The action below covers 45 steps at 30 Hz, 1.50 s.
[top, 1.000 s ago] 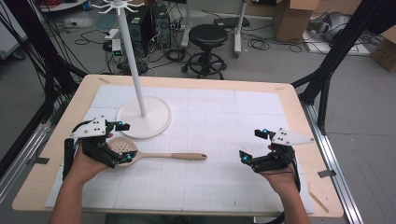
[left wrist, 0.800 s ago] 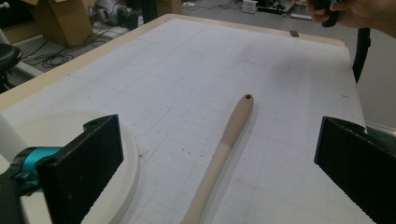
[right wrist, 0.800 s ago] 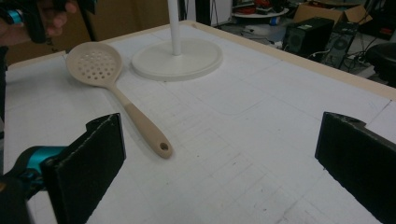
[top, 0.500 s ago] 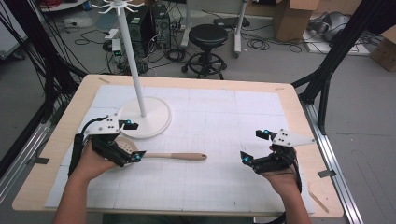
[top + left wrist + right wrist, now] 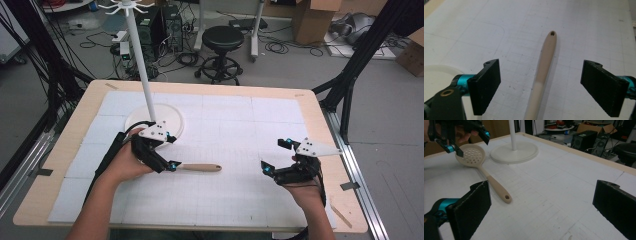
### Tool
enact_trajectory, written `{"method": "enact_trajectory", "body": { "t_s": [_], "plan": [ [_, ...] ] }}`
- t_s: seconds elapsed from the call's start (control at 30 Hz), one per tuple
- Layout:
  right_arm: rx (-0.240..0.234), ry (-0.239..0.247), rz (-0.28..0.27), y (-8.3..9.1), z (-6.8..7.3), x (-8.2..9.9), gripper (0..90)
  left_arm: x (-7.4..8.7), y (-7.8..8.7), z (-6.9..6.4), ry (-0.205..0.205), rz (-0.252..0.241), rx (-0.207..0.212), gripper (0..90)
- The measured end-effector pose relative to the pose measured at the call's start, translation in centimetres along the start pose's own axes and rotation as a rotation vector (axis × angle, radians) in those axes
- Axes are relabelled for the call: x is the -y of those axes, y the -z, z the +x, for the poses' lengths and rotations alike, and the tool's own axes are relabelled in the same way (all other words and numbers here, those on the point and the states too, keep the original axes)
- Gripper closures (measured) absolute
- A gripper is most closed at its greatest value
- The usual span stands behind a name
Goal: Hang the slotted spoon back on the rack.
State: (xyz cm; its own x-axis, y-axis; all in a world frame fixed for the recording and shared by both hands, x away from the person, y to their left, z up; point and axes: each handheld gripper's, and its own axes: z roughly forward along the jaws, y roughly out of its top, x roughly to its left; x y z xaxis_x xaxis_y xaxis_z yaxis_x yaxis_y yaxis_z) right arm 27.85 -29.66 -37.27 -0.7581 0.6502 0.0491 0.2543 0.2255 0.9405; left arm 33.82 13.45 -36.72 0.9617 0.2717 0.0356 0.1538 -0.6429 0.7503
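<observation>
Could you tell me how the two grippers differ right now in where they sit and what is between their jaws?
The left gripper sits over the slotted spoon, its handle untouched between jaws that have just been closing; the right gripper rests apart on bare mat, with nothing between its jaws. Both are open and hand-held.

Matt beige plastic skimmer [image 5: 471, 156]

One slotted spoon [image 5: 471, 155], one white stand [image 5: 150, 112], two claws [image 5: 172, 164]

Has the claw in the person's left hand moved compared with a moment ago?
Yes. The left claw slid rightward, away from the table's left edge, over the slotted spoon; its jaws, just closing, straddle the handle without touching.
</observation>
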Motion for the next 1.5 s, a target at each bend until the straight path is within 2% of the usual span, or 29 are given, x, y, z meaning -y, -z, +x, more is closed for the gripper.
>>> {"method": "enact_trajectory", "body": {
  "t_s": [0.3, 0.53, 0.57, 0.6, 0.63, 0.67, 0.7, 0.9, 1.0, 1.03, 1.1, 1.27, 1.33, 1.5],
  "plan": [
    [0.001, 0.001, 0.008, -0.2, 0.0, 0.1, 0.4, -0.1, -1.9, 0.1, -0.011, 0.091, 0.024, 28.6],
    [-0.002, -0.002, 0.015, -0.3, 0.0, 0.2, 0.4, -0.5, -4.0, 0.1, -0.028, 0.200, 0.034, 36.2],
    [-0.002, -0.002, 0.015, -0.3, 0.0, 0.2, 0.4, -0.5, -4.0, 0.1, -0.028, 0.200, 0.034, 38.2],
    [-0.001, -0.001, 0.014, -0.3, 0.0, 0.2, 0.4, -0.6, -4.7, 0.0, -0.034, 0.230, 0.044, 39.0],
    [-0.001, -0.001, 0.014, -0.3, 0.0, 0.2, 0.4, -0.6, -4.7, 0.0, -0.034, 0.230, 0.044, 39.8],
    [0.000, -0.003, 0.017, -0.3, 0.0, 0.3, 0.4, -0.5, -5.4, 0.1, -0.032, 0.259, 0.043, 41.1],
    [0.000, -0.003, 0.017, -0.3, 0.0, 0.3, 0.4, -0.5, -5.4, 0.1, -0.032, 0.259, 0.043, 41.8],
    [0.003, -0.002, 0.021, -0.3, -0.1, 0.4, 0.5, -0.2, -7.0, 0.3, -0.032, 0.344, 0.057, 48.3],
    [0.004, 0.000, 0.023, -0.3, -0.1, 0.4, 0.5, -0.1, -7.2, 0.4, -0.034, 0.362, 0.057, 49.6],
    [0.003, -0.003, 0.026, -0.4, -0.1, 0.5, 0.5, 0.0, -7.5, 0.4, -0.035, 0.381, 0.057, 53.2],
    [0.003, -0.002, 0.027, -0.4, -0.1, 0.5, 0.5, 0.1, -7.8, 0.4, -0.035, 0.395, 0.059, 56.6],
    [0.005, 0.001, 0.026, -0.4, -0.1, 0.5, 0.5, 0.3, -7.7, 0.7, -0.044, 0.378, 0.091, 58.5],
    [0.003, 0.002, 0.030, -0.5, 0.0, 0.5, 0.5, 0.5, -7.7, 0.8, -0.062, 0.361, 0.107, 58.7],
    [0.001, 0.005, 0.036, -0.6, 0.1, 0.5, 0.5, 0.3, -7.8, 0.7, -0.095, 0.371, 0.120, 64.5]
  ]
}}
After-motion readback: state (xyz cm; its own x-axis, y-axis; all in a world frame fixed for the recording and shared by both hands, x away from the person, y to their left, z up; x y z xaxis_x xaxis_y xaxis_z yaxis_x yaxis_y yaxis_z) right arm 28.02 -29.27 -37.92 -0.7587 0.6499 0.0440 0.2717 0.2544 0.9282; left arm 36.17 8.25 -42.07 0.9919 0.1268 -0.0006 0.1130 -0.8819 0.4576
